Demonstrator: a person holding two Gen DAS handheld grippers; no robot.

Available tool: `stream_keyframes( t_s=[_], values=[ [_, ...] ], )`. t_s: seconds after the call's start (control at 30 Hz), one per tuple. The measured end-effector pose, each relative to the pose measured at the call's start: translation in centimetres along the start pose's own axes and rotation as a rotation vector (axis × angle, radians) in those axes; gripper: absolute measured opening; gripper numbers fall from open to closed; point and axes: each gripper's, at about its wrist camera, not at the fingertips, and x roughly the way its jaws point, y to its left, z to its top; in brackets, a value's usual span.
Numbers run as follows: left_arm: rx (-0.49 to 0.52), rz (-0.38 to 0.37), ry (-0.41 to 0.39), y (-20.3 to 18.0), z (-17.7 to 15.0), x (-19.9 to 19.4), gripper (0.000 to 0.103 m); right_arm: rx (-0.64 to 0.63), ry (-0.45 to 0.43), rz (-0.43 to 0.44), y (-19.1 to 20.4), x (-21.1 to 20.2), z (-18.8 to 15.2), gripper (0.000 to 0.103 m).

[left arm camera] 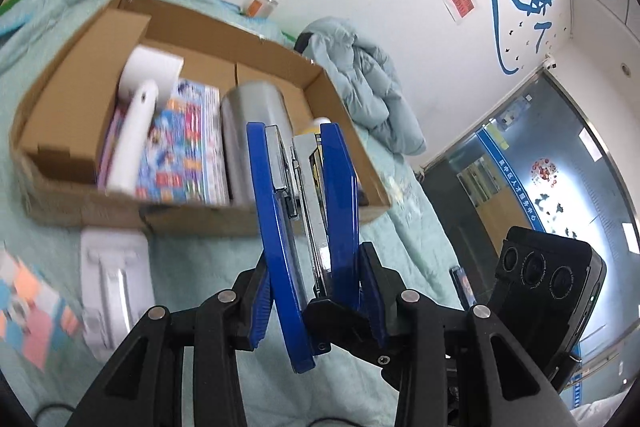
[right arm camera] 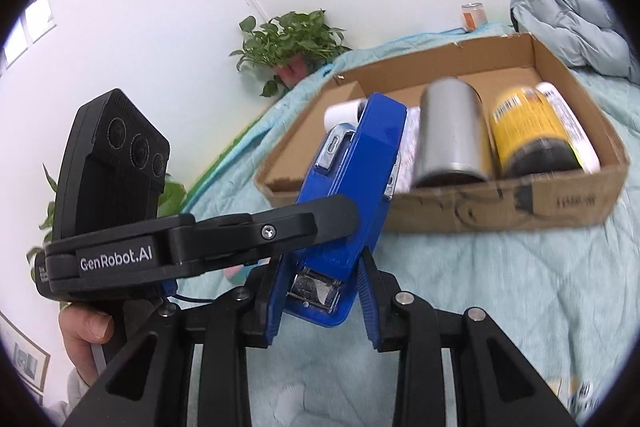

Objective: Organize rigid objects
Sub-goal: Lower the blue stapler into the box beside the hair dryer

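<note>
Blue stapler point(right arm camera: 352, 187) held by left gripper point(right arm camera: 320, 227), between right gripper point(right arm camera: 320, 311) fingers point(right arm camera: 370, 303), cardboard box point(right arm camera: 500, 203) behind

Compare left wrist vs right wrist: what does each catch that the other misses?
Left wrist only: colourful booklet in the box, white plastic tray on the bedspread, glass door.
Right wrist only: yellow-labelled bottle, the person's hand.
Both: blue stapler between both tools' fingers, cardboard box, silver can, potted plant, grey jacket.
</note>
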Motion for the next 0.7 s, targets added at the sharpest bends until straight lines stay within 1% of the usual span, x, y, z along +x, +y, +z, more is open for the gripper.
stream_keyframes(
  t_s=[0.23,0.33,0.43,0.57,0.7],
  values=[
    [-0.005,0.018,-0.017,0.8,4.8,0.3,0.036,-0.031,0.019,0.019,-0.9,2.2,3.7,0.031],
    [-0.019,0.018,-0.006,1.9,6.9,1.0,0.036,-0.029,0.029,0.020,-1.1,3.4,4.9,0.031],
    [-0.035,0.018,-0.002,2.9,7.9,1.9,0.036,-0.018,0.042,0.015,-1.3,4.4,5.7,0.031],
    [-0.070,0.016,0.026,4.8,9.5,3.9,0.036,-0.007,0.062,-0.002,-1.9,5.8,6.4,0.031],
    [-0.112,0.007,0.046,6.7,10.3,5.8,0.036,0.004,0.091,-0.038,-2.8,7.3,7.2,0.031]
  ],
)
